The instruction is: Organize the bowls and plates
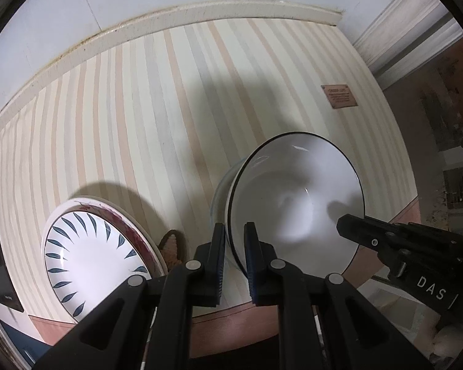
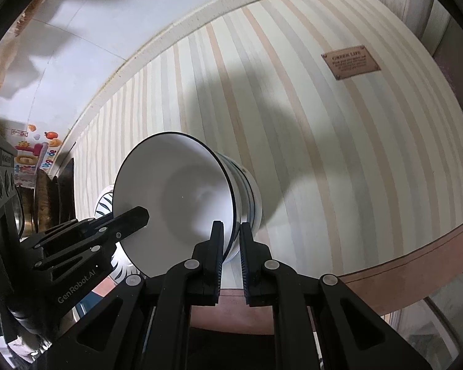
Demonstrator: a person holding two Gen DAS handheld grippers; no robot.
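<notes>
A white bowl with a thin black rim (image 1: 296, 203) is held tilted above the striped table, on top of or just over other stacked bowls (image 2: 247, 197). My left gripper (image 1: 235, 240) is shut on its near-left rim. My right gripper (image 2: 231, 237) is shut on the opposite rim, and shows in the left wrist view (image 1: 352, 226) at the bowl's right edge. The left gripper shows in the right wrist view (image 2: 132, 219). A stack of plates, the top one white with blue leaf marks (image 1: 89, 256), lies to the left of the bowl.
The table has a striped cloth (image 1: 157, 117) with a small brown label (image 1: 339, 96) at the far right. A wall with a white ledge (image 1: 200, 12) bounds the far side. Dark kitchenware and a sticker sheet (image 2: 34, 157) stand at the left.
</notes>
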